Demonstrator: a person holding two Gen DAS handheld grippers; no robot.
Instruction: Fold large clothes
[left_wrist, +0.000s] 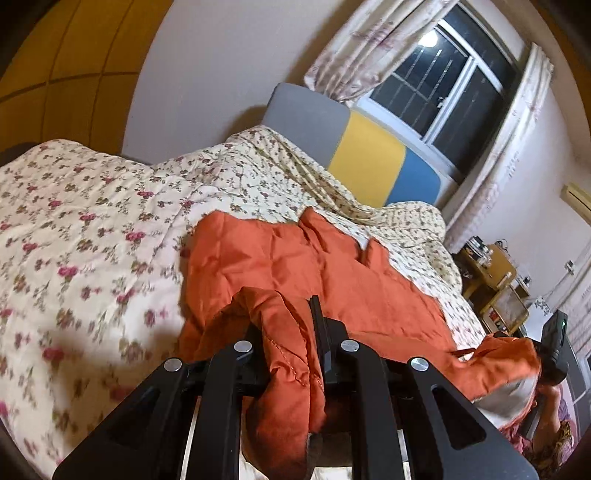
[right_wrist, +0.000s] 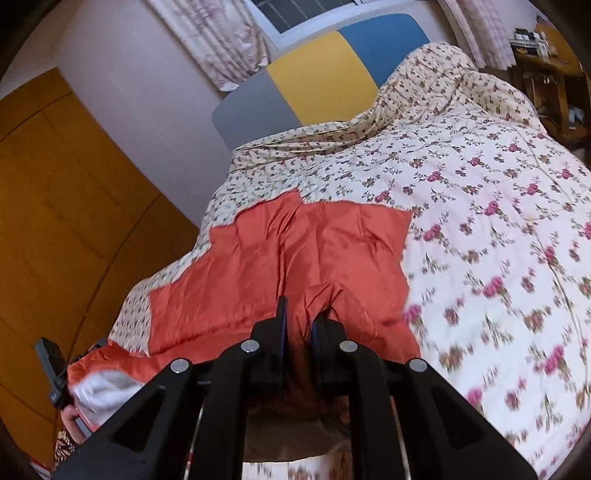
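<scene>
We see a floral quilted bedspread (right_wrist: 480, 229) on a bed, grey-yellow-blue padded headboard (right_wrist: 317, 74) behind, dark window (left_wrist: 447, 81) with curtains above it. Shiny orange-red jacket (right_wrist: 295, 251) lies spread below the headboard. Left gripper (left_wrist: 286, 325) and right gripper (right_wrist: 299, 321) each pinch its hem. No readable writing.

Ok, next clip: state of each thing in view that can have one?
Left gripper: shut on orange garment.
Right gripper: shut on orange garment.
Orange garment: partly spread on the bed, near edge lifted, wrinkled.
Floral quilt: spread over the bed, rumpled near the headboard.
Curtains: drawn apart.
</scene>
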